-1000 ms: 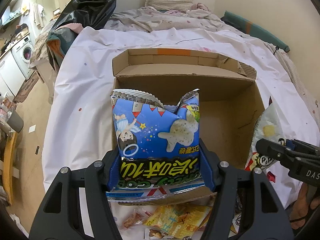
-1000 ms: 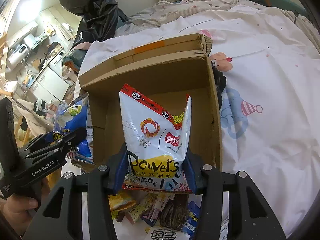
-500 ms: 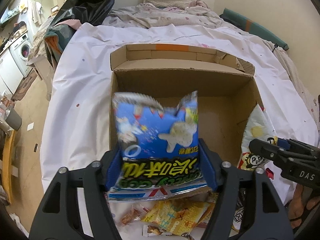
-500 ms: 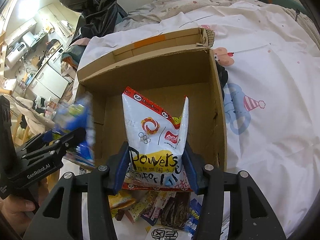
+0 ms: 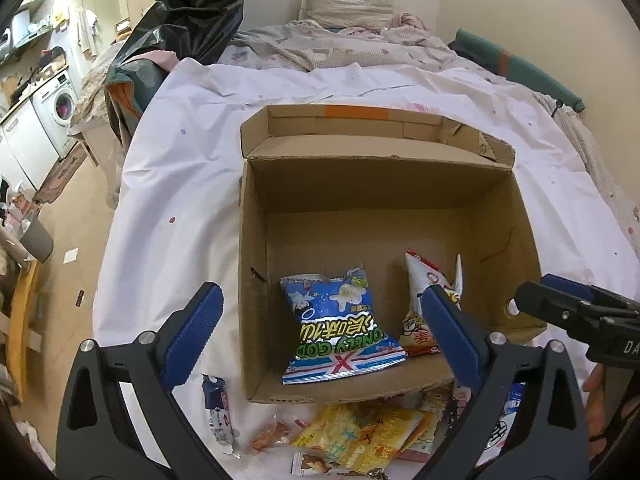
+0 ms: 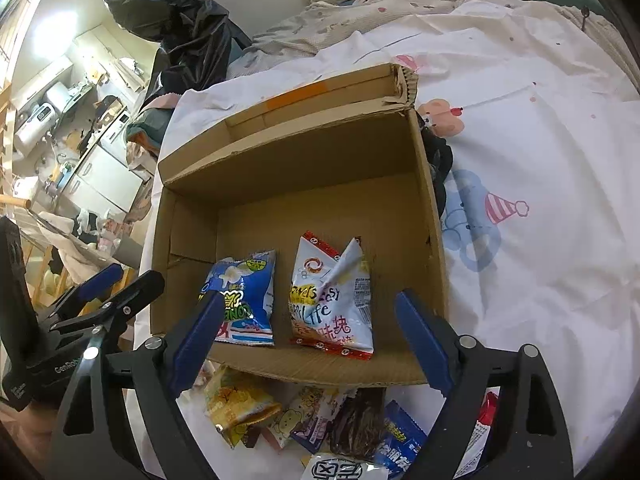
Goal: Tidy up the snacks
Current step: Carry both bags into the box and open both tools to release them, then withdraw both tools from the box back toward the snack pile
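An open cardboard box (image 5: 360, 188) (image 6: 304, 148) sits on a white bed sheet. Inside it, near the front wall, lie a blue snack bag (image 5: 340, 328) (image 6: 244, 300) on the left and a white and red snack bag (image 5: 420, 320) (image 6: 332, 300) on the right. My left gripper (image 5: 320, 312) is open and empty above the box's front left. My right gripper (image 6: 308, 316) is open and empty above the box's front edge. A pile of small snack packets (image 5: 360, 436) (image 6: 312, 420) lies on the sheet just in front of the box.
The right gripper shows at the right edge of the left wrist view (image 5: 580, 316); the left gripper shows at the left of the right wrist view (image 6: 80, 320). A black plastic bag (image 5: 184, 4) and bedding (image 5: 344, 40) lie beyond the box. The bed edge drops to the floor at left.
Both grippers opened and let go of their bags. The blue bag and the white bag dropped into the box and now lie on its floor.
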`<act>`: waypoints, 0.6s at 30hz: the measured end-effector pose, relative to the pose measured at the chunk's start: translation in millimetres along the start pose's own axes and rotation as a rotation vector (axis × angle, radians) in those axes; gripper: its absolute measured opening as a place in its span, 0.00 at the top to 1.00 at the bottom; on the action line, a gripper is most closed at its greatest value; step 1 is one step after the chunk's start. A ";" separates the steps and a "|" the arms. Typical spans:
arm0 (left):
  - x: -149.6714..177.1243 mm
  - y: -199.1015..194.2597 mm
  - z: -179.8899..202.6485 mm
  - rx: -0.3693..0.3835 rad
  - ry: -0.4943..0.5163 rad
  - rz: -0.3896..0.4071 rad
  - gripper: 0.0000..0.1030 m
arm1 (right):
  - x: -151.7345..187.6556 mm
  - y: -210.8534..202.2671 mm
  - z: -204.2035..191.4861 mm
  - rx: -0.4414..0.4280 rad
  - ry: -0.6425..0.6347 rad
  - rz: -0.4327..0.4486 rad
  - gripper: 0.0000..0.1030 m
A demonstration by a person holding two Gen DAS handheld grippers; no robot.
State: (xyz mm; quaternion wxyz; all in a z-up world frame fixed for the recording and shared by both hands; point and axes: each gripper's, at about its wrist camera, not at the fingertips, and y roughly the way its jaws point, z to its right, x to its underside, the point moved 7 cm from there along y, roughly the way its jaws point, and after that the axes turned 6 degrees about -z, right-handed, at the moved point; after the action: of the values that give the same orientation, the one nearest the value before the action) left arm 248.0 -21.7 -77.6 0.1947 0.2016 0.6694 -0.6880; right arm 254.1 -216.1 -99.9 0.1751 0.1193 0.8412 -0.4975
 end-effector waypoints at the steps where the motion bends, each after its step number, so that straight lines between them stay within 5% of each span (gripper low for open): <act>1: -0.1 -1.1 0.0 0.003 -0.003 0.003 0.04 | -0.5 -0.8 0.0 0.001 -0.001 0.003 0.13; 18: 4.4 -23.9 -12.2 -0.048 -0.006 0.072 0.05 | 2.6 -21.2 -2.9 -0.001 -0.012 0.041 0.13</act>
State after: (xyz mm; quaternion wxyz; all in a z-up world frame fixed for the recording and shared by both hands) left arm 231.7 -8.8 -60.0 0.2262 0.2187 0.6774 -0.6650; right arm 243.3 -223.6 -82.7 0.1902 0.1335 0.8377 -0.4943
